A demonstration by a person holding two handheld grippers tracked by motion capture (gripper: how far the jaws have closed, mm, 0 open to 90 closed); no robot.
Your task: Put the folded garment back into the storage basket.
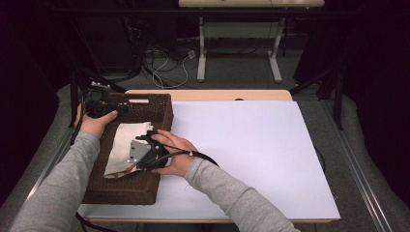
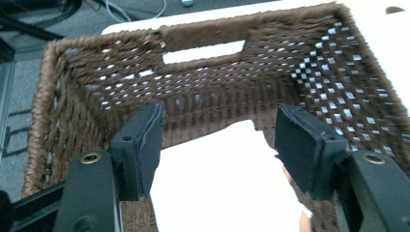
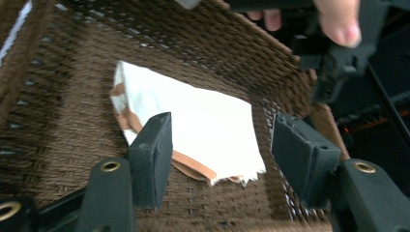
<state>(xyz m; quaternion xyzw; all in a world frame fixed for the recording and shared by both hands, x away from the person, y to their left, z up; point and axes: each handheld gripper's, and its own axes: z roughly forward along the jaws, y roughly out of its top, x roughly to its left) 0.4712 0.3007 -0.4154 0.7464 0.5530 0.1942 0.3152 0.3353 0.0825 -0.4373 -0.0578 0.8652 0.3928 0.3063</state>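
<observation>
Both hand-held grippers, left [image 2: 217, 150] and right [image 3: 220, 159], released above unlabelled white cloth [image 3: 193, 121] (brown basket [image 2: 290, 72])

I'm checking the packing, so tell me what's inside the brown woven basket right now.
Inside the brown woven basket lies one folded white cloth with an orange-brown edge, flat on the basket floor. Whatever might sit beneath the cloth is covered. Both grippers' fingers stand open above it, holding nothing.

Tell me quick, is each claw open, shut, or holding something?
Left claw: open, holding nothing, above the white folded cloth in the brown wicker basket.
Right claw: open, holding nothing, over the same cloth.
</observation>
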